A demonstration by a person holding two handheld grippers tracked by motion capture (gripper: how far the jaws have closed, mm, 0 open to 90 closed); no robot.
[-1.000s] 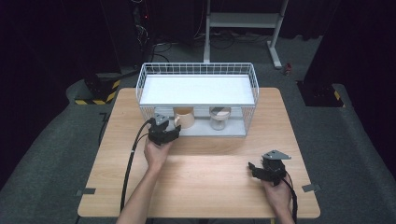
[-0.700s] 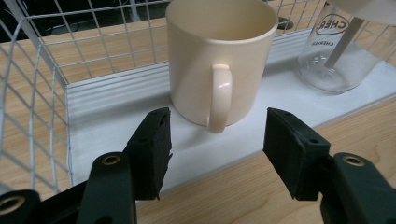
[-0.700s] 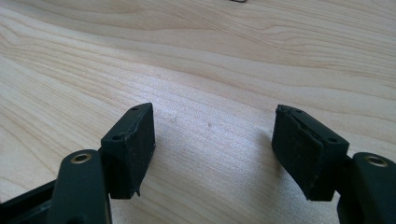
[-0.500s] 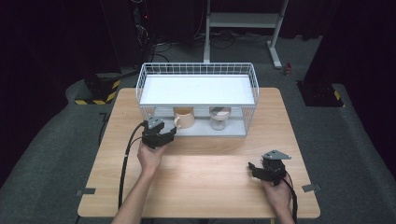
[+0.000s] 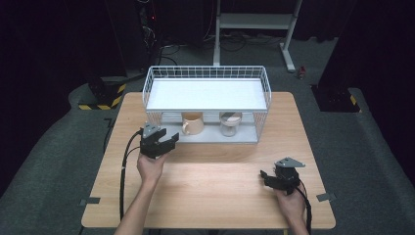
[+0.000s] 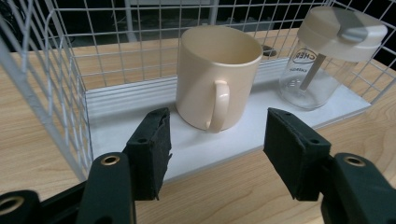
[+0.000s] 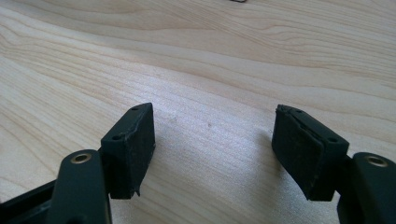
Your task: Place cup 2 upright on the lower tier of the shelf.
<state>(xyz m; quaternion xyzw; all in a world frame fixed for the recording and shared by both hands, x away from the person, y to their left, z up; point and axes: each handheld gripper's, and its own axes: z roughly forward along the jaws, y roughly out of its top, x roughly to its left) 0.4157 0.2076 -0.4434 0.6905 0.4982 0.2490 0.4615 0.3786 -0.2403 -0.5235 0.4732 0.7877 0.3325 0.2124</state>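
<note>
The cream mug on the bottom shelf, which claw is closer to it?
The left. The left claw sits just in front of the cream mug, open and pointing at its handle. The right claw rests far off on the table, toward the front right corner.

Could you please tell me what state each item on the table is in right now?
Wire rack: standing upright.
Mug: upright on the rack's lower shelf, handle facing the left gripper.
Jar: upright beside the mug, lid on.
Left gripper: fingers open, holding nothing.
Right gripper: fingers open, holding nothing.
</note>
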